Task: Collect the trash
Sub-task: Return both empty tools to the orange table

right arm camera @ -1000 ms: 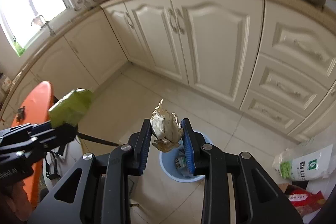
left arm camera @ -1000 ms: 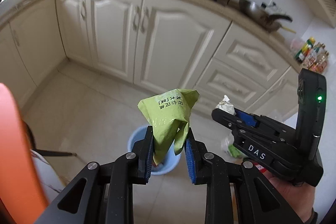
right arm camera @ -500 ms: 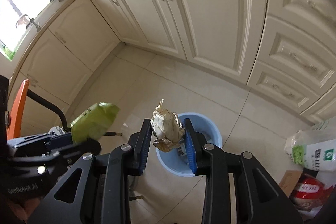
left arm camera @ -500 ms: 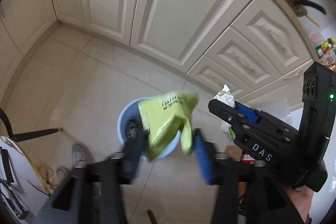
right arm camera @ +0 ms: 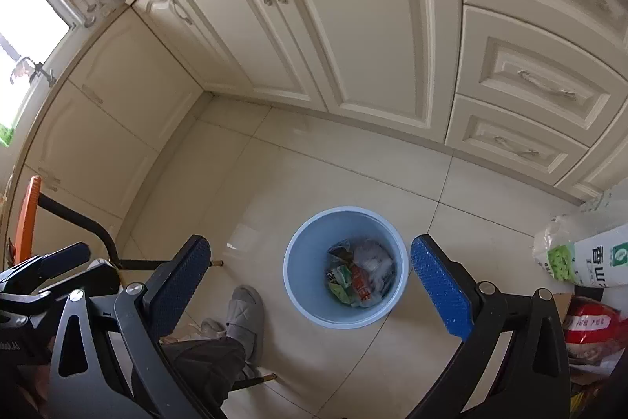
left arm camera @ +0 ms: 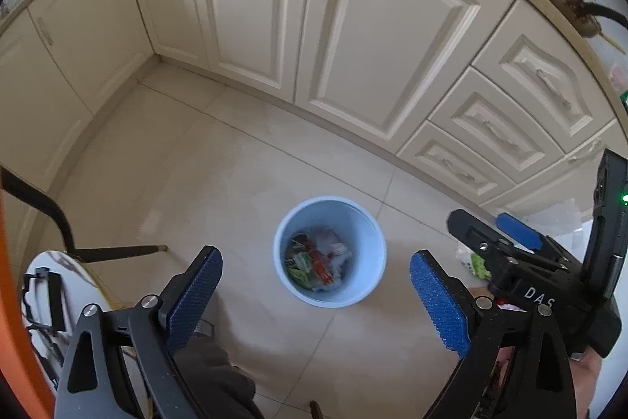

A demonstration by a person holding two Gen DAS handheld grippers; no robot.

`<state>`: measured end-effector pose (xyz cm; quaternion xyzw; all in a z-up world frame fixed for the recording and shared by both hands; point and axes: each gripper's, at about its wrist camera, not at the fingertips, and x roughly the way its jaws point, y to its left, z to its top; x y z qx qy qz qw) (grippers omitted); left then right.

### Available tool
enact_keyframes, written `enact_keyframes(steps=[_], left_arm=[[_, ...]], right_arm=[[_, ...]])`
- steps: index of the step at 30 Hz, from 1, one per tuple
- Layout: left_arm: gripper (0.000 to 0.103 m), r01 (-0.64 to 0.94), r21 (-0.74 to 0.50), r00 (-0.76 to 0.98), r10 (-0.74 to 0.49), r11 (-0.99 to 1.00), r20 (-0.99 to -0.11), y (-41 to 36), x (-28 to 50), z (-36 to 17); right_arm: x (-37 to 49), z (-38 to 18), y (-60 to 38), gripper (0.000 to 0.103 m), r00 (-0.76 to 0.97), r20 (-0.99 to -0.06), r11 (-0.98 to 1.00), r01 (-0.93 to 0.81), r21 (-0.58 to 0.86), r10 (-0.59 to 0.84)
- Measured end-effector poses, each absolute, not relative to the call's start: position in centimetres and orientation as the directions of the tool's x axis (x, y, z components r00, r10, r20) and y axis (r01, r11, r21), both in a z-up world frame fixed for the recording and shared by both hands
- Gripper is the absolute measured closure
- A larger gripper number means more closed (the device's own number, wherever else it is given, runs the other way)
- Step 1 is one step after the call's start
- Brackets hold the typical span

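Left wrist view: the left hand-held gripper (left arm camera: pixel 316 295) is now spread and empty; its green wrapper has gone, evidently dropped. The blue bin (left arm camera: pixel 329 252) stands upright, mouth up, just ahead between the fingers.

Right wrist view: the right hand-held gripper (right arm camera: pixel 310 281) is likewise spread, its paper released into the bin (right arm camera: pixel 345 273) among the trash (right arm camera: pixel 359 277).

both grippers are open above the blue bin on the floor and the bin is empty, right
Not quite: the blue bin is not empty. The right wrist view shows wrappers and crumpled trash inside it. Both the left gripper and right gripper are open above it.
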<state>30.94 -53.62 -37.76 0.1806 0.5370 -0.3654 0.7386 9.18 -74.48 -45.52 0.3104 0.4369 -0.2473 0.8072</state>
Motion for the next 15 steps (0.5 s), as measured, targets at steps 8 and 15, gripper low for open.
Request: enact_keyframes(steps=[8,15], left_arm=[[0.009,0.727,-0.132,0.202,-0.394,0.674,-0.897,-49.8,28.3,-33.3],[0.008,0.706,-0.156,0.282,-0.476,0.691,-0.833,-42.7,26.0,-27.3]], right_arm=[[8.9,-41.8,-72.8,0.000,0.518,-0.839,0.705,0.656,0.268,-0.164],[9.6,-36.2,-69.5,0.000,0.583,-0.790,0.749,0.606,0.268,-0.189]])
